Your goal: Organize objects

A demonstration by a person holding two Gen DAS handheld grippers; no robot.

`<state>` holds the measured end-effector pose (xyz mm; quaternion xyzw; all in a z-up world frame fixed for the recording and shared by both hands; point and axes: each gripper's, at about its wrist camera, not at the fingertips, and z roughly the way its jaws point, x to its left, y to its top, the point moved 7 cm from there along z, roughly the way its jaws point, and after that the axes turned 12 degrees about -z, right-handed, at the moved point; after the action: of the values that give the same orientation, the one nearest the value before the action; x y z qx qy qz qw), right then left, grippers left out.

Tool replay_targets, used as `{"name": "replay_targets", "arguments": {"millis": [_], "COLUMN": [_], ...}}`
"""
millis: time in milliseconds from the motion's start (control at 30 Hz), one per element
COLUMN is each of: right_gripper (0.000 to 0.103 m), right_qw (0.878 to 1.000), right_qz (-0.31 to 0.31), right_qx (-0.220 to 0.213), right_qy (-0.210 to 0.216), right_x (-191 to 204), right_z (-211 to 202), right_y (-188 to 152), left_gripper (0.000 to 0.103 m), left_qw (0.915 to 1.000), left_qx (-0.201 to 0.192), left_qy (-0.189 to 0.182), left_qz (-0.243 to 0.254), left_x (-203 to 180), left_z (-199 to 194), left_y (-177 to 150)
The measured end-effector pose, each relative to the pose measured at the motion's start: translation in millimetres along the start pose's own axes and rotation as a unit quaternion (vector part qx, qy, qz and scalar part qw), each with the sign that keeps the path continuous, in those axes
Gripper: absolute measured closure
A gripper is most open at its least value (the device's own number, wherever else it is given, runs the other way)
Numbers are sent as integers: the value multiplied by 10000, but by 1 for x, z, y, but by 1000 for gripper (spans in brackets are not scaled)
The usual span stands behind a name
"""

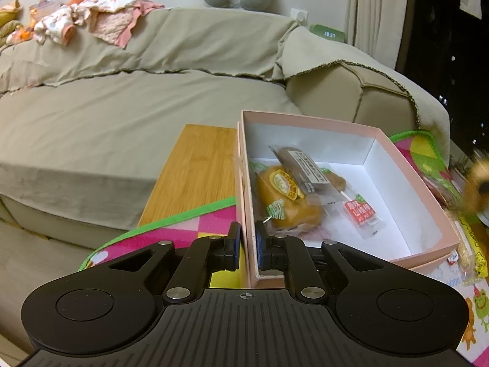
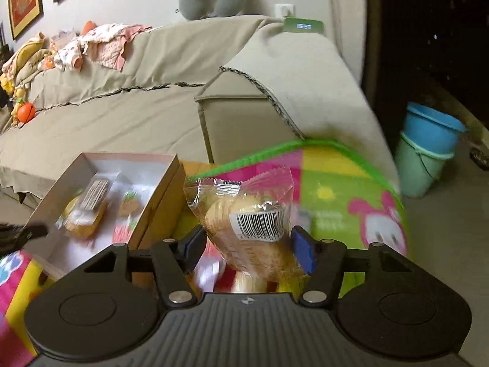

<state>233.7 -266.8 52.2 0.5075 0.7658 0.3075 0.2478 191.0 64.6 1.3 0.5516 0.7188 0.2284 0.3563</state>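
Left gripper (image 1: 248, 246): pinching the near left wall of the pink box (image 1: 397, 150), steadying it on the playmat (image 1: 183, 229).
Box contents: wrapped orange cake (image 1: 284, 198) and other packets lying inside.
Right gripper (image 2: 248, 246): gripping a clear-wrapped pastry packet (image 2: 244, 214) by its sides, long axis running up and away.
Key relation: box lying left of the packet, so the right hand is carrying leftward.
Hard to read: packet's lower end hidden; right view blurring.
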Motion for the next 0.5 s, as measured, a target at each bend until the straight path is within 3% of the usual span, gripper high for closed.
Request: {"name": "replay_targets", "arguments": {"millis": [100, 300, 433, 500], "right_gripper": [47, 48, 44, 37], "right_qw": [9994, 9958, 9964, 9960], "right_qz": [274, 626, 107, -62], "right_qx": [161, 171, 316, 403], "right_qy": [144, 653, 776, 795], "right_x": [5, 31, 63, 76], "right_z": [-23, -61, -73, -77], "right_y": [-29, -71, -94, -103], "left_gripper": [91, 91, 91, 91], "left_qw": [10000, 10000, 10000, 10000], "left_qx": [1, 3, 7, 8], "left_qy": [-2, 0, 6, 11], "left_qz": [-28, -22, -19, -11], "left_x": [0, 0, 0, 1], "left_z": [0, -1, -1, -1], "left_y": [0, 0, 0, 0]}}
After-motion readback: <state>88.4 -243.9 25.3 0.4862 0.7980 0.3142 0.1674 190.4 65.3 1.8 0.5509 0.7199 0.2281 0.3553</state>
